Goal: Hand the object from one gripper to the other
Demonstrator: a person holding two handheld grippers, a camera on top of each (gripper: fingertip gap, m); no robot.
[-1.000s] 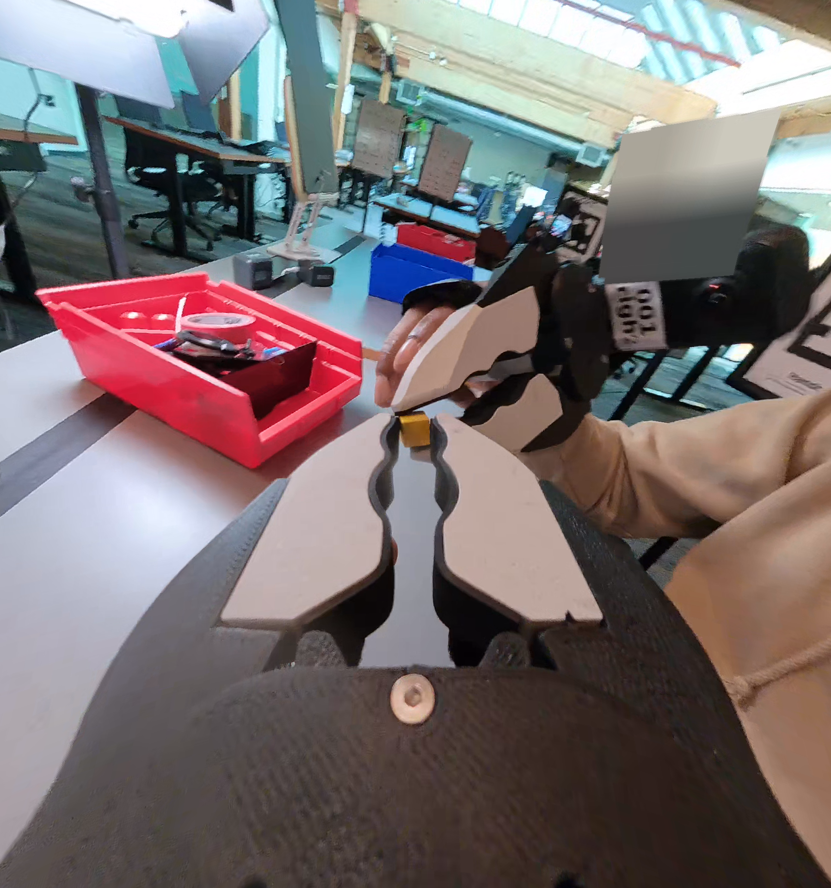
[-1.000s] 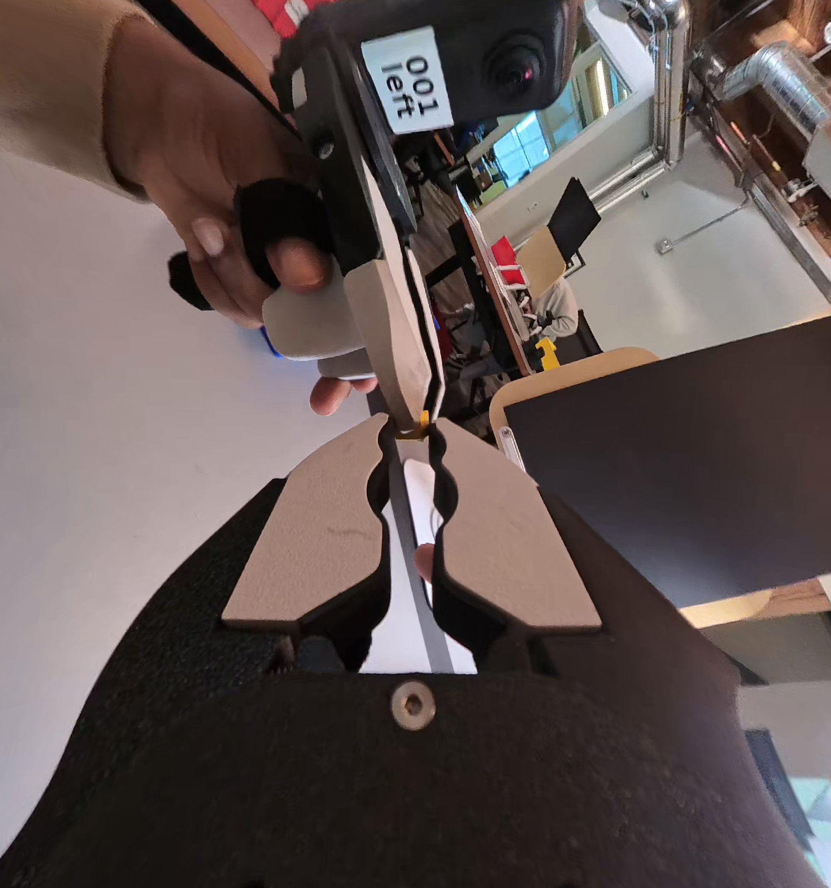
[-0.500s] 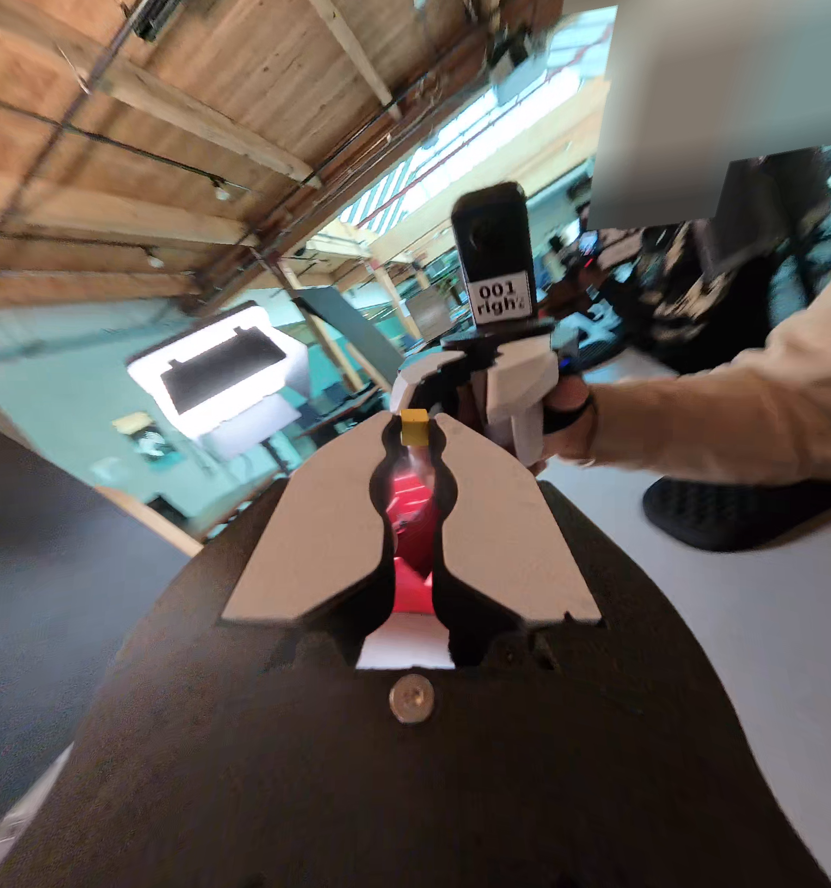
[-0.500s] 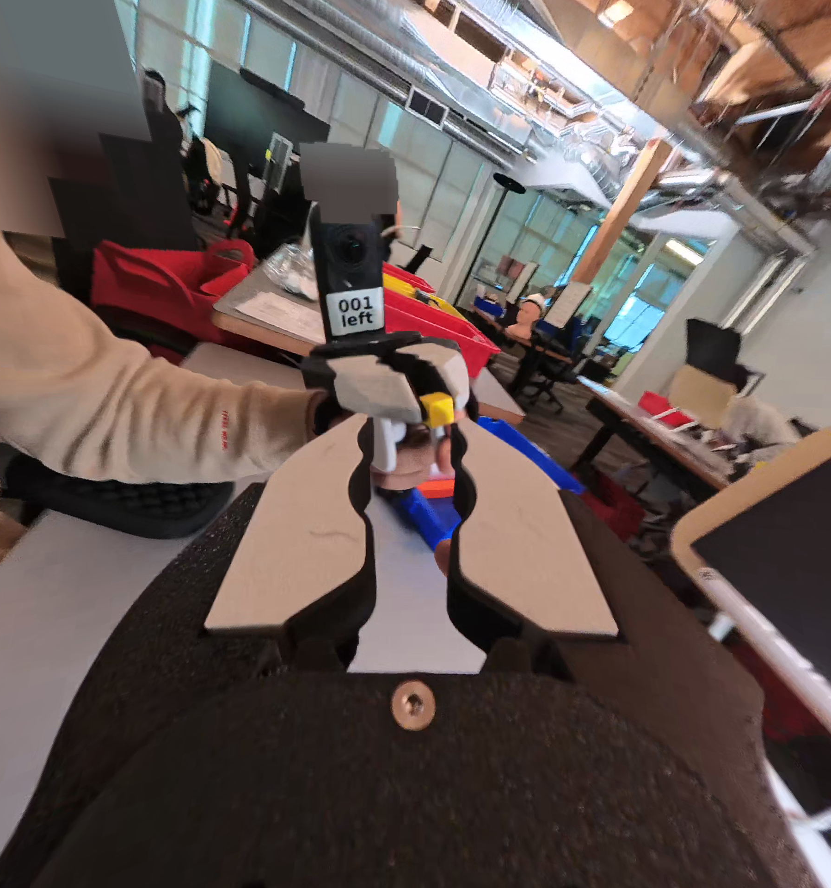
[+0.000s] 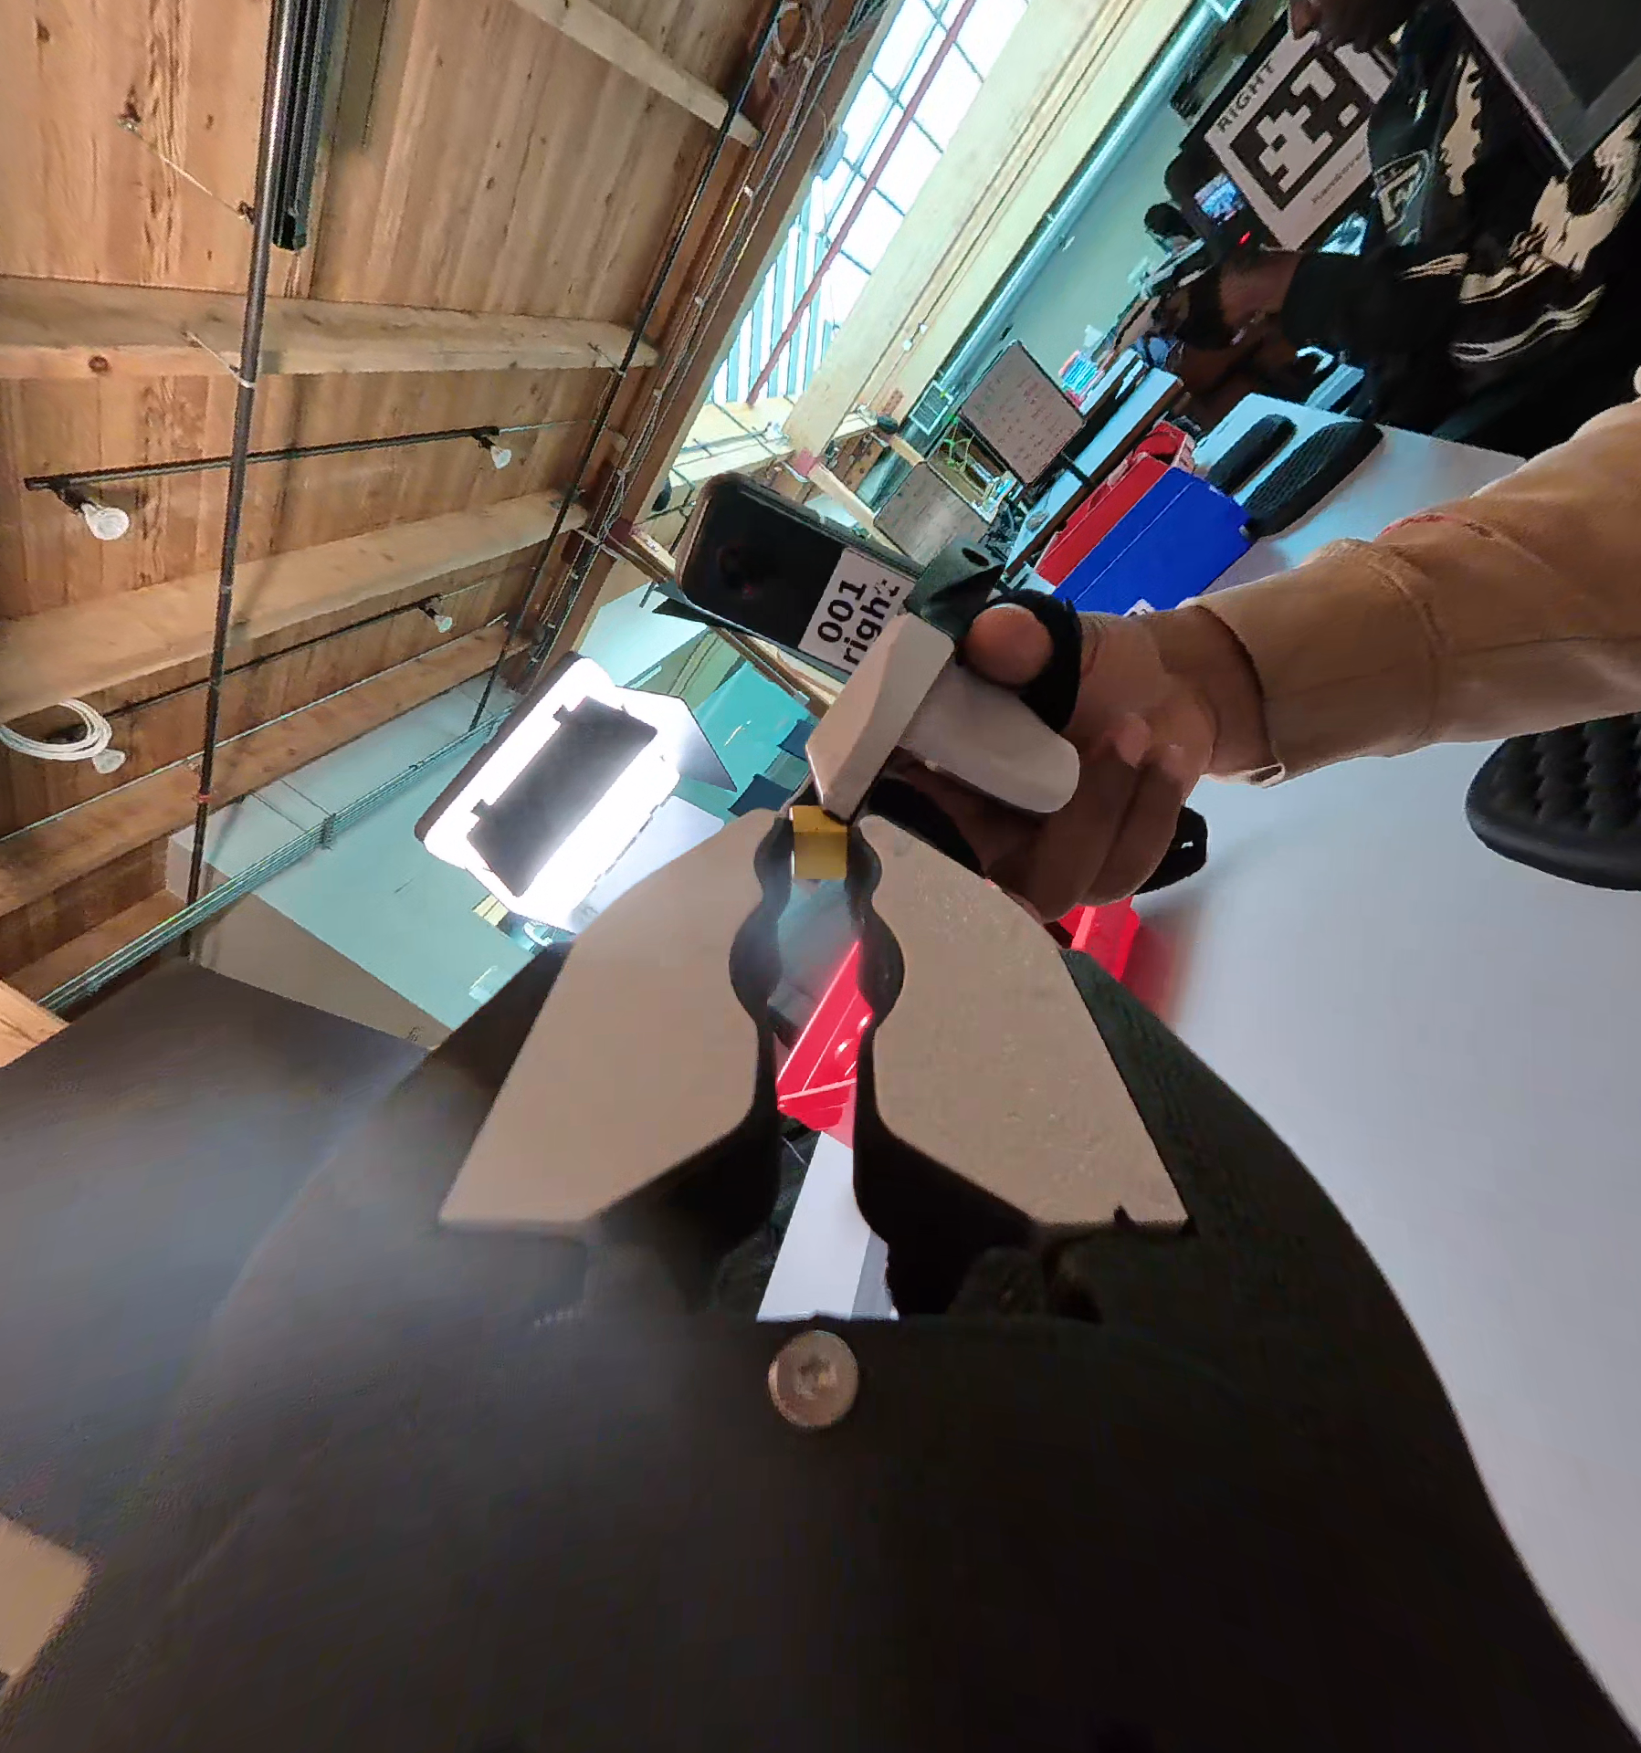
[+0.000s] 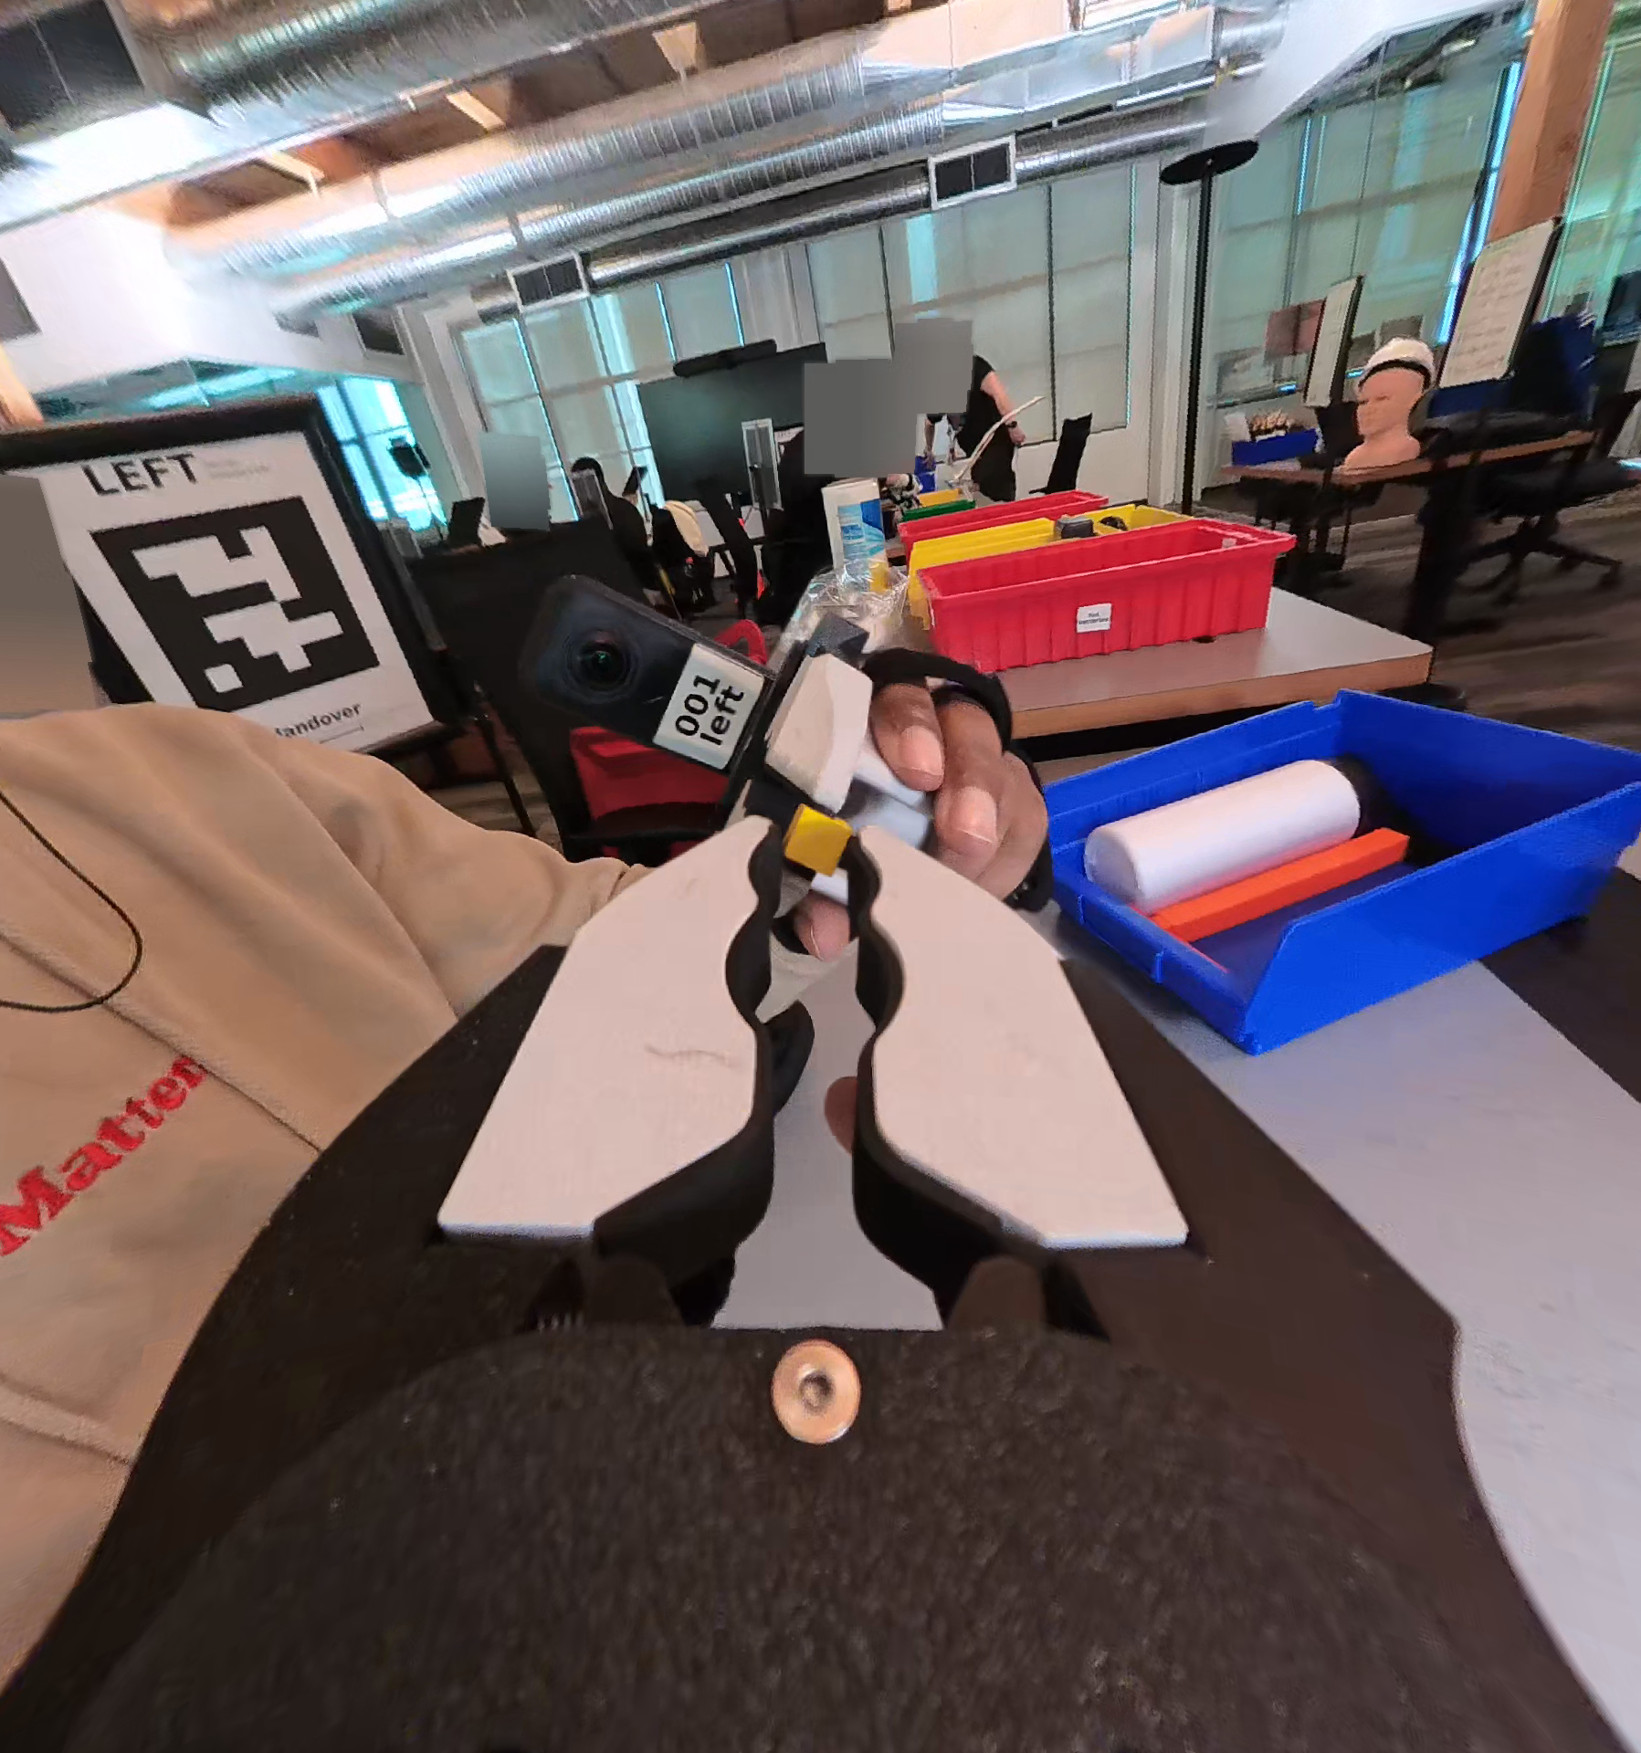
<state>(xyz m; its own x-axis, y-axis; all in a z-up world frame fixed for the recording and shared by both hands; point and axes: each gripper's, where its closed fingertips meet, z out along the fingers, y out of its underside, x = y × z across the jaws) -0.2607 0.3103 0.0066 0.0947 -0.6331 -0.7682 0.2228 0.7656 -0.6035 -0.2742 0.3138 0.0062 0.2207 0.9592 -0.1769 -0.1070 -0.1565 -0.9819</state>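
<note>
The left claw [image 5: 817, 847] and right claw [image 6: 817, 847] both pinch the tiny yellow block [image 6: 816, 839], which could drop if one lets go too soon.

Blue bin [image 6: 1480, 958] with white roll [image 6: 1224, 835], orange bar [image 6: 1281, 887].

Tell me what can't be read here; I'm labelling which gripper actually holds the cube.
- Left wrist view: the right gripper shows one finger. The other is behind it, so its hold on the yellow cube is unclear.
- Left wrist view: the red bin is mostly hidden behind the left gripper.
- Right wrist view: a dark item in the blue bin is hidden by the white roll.
</note>
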